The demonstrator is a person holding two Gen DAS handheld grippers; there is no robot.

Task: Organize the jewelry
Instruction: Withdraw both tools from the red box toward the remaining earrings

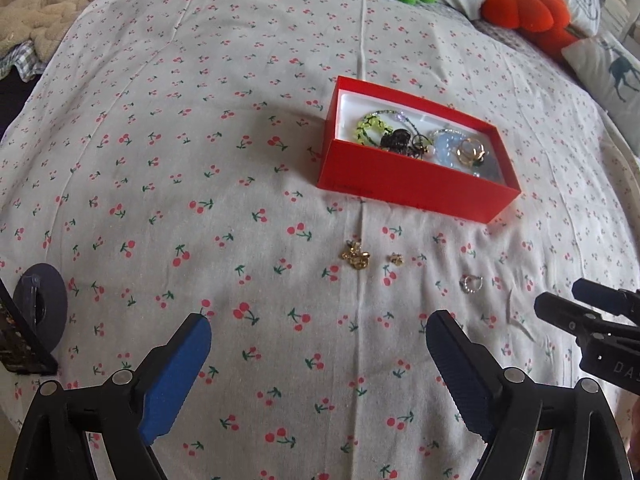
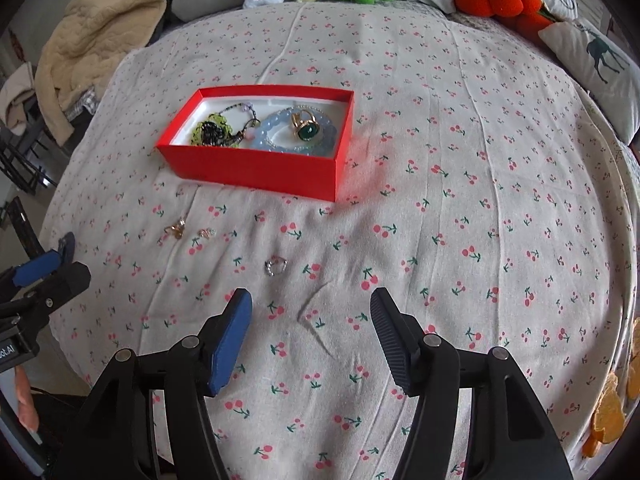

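Red box (image 2: pixel 256 170) holds beaded bracelets (image 2: pixel 280 132) and a green-stone ring (image 2: pixel 306 126); both claws gape empty.

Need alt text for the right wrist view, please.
An open red cardboard box holding jewelry sits on a cherry-print bedsheet; three small pieces lie loose before it, nearest a small silver ring. The right gripper hovers empty, open.

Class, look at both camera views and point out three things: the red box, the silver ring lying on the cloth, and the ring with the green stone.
Red box (image 2: pixel 256 168): right wrist view, front wall.
Silver ring (image 2: pixel 276 266): right wrist view, its band.
Green-stone ring (image 2: pixel 307 131): right wrist view, the stone.
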